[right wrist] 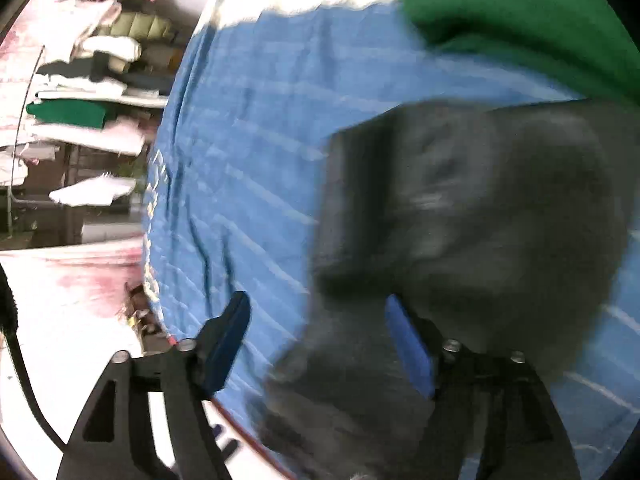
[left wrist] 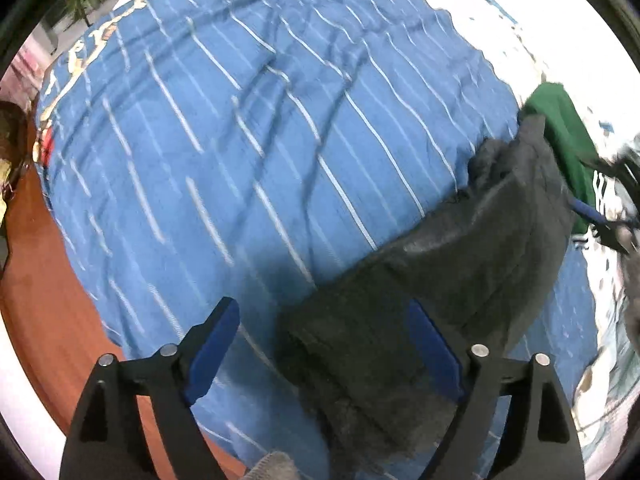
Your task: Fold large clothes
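A dark grey garment (left wrist: pixel 460 264) lies folded in a long strip on the blue striped bedspread (left wrist: pixel 240 140). My left gripper (left wrist: pixel 324 316) is open, its blue pads (left wrist: pixel 216 344) wide apart, with the garment's near end under the right pad. In the right wrist view the same grey garment (right wrist: pixel 472 208) fills the right half, blurred. My right gripper (right wrist: pixel 318 316) is open just above its near end. A green garment (right wrist: pixel 520 12) lies beyond it and also shows in the left wrist view (left wrist: pixel 560 136).
The bedspread (right wrist: pixel 248 128) ends at a wooden floor (left wrist: pixel 44 300) on the left. Shelves with stacked folded clothes (right wrist: pixel 88 92) stand beyond the bed. The other gripper (left wrist: pixel 616 208) shows at the right edge of the left wrist view.
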A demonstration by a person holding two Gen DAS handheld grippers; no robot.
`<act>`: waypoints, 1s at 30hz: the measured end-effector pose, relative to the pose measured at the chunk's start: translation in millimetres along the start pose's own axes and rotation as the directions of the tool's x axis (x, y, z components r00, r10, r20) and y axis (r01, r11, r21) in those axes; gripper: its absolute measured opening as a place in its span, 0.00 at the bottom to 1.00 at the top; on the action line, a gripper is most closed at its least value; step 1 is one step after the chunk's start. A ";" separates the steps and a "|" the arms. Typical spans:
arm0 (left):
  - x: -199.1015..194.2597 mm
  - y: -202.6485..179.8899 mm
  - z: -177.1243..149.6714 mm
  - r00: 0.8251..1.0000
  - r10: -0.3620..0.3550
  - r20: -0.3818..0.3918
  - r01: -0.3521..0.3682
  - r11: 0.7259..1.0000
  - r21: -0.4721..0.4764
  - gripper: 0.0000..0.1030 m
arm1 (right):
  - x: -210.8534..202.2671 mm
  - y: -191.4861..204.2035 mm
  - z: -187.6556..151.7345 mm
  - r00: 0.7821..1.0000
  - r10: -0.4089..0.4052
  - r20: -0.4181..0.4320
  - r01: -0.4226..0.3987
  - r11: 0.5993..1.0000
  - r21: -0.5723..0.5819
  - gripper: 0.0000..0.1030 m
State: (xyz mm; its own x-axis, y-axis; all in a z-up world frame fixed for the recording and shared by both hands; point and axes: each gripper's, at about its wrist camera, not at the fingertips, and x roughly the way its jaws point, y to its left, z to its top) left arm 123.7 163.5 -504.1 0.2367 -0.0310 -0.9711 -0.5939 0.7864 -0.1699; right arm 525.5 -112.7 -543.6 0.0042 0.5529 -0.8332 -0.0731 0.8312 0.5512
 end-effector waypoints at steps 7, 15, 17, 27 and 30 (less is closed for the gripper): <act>83.1 -13.4 -12.6 0.988 0.146 -0.050 -0.145 0.989 0.008 0.92 | -16.3 -164.7 7.5 0.999 -0.040 0.031 0.033 0.981 0.192 0.76; 91.2 -29.1 -12.6 0.982 0.186 -0.042 -0.184 0.982 0.053 0.97 | 54.5 -189.5 52.1 0.935 0.345 0.081 -0.354 0.914 0.200 0.58; 92.9 -38.3 -9.5 0.977 0.210 -0.040 -0.206 0.975 0.078 0.97 | 56.8 -184.6 52.3 0.937 0.341 0.078 -0.350 0.916 0.197 0.30; 32.4 -79.0 6.3 0.970 0.240 0.050 -0.245 0.958 0.152 0.97 | -94.8 -281.3 -112.2 0.918 0.211 0.336 -0.364 0.783 0.504 0.16; 17.4 -93.5 -4.2 0.970 0.230 0.072 -0.240 0.952 0.190 0.97 | -139.8 -319.2 -200.2 0.965 0.022 0.260 -0.184 0.762 0.621 0.17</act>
State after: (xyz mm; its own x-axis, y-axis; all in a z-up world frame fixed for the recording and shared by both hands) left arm 180.2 86.8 -505.8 0.1481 0.1952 -0.9695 -0.4758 0.8735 0.1032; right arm 348.6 -467.1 -611.9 0.2618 0.5669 -0.7811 0.5630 0.5677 0.6007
